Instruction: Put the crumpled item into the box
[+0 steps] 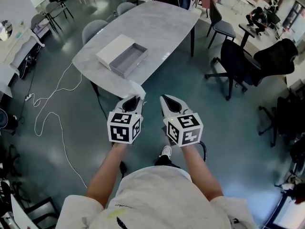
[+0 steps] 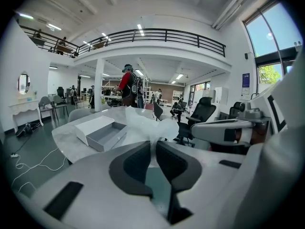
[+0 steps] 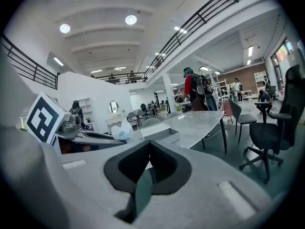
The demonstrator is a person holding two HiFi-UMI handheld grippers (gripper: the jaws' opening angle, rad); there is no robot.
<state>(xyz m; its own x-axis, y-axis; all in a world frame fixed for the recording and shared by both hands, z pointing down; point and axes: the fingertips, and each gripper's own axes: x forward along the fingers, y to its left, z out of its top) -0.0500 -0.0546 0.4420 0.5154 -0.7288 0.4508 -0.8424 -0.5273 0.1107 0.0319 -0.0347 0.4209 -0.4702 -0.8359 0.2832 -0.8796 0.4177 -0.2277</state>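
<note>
Left gripper [image 2: 153, 146] clamps crumpled item [image 2: 143, 123]; right gripper [image 3: 149, 146] closed, empty. With box [image 2: 102, 133] well beyond fingers [image 2: 136, 163], release only above its opening.

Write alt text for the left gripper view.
The left tool pinches a crumpled white plastic sheet that stands up between its jaws. Beyond it, an open white box lies on a grey marble table; the right tool shows at the right.
</note>
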